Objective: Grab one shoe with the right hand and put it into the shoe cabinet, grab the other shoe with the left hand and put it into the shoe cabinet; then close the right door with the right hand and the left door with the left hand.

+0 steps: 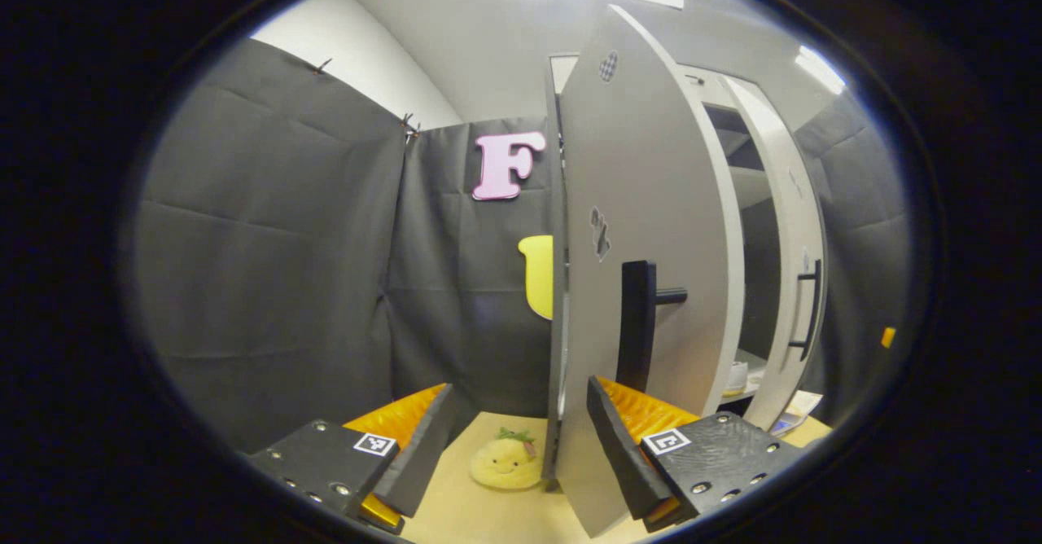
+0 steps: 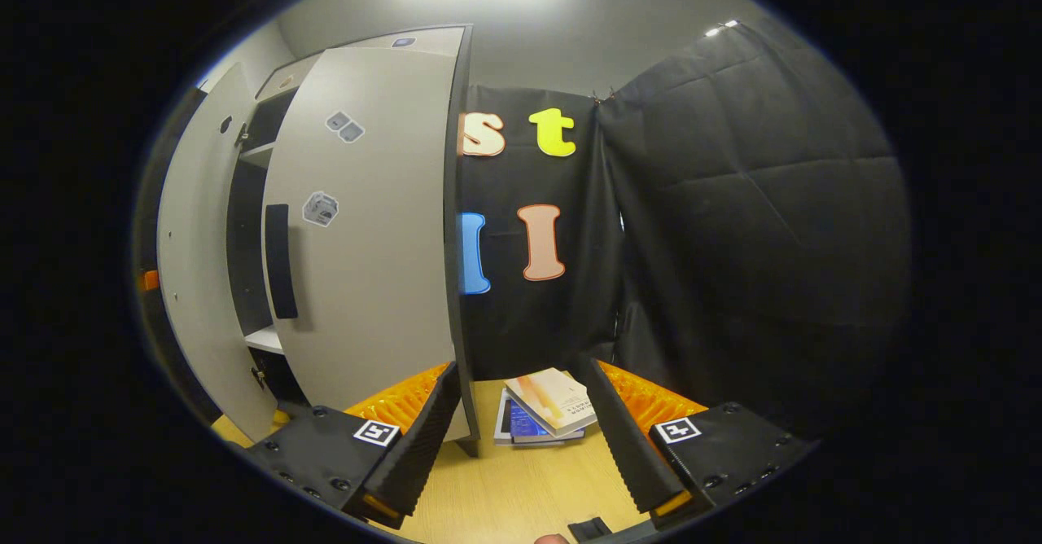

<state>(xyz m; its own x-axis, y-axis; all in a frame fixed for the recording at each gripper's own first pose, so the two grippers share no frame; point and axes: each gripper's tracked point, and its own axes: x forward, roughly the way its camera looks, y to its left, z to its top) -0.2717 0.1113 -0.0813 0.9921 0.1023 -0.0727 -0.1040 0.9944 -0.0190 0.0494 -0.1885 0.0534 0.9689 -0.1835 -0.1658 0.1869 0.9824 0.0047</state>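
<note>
Left claw point(image 1: 517, 446) wide, straddling left door point(image 1: 643, 283) edge; right claw point(image 2: 521, 438) wide at right door point(image 2: 366, 243) edge. Shoe point(image 1: 737, 377) on shelf. Risk: fingers slipping past edges, doors swinging back.

A yellow plush toy point(image 1: 506, 462) with a smiling face sits on the wooden bench point(image 1: 456, 511), near the wall cloth. In the right gripper view, a stack of books point(image 2: 544, 408) lies on the bench point(image 2: 521, 487), the top book askew.
</note>
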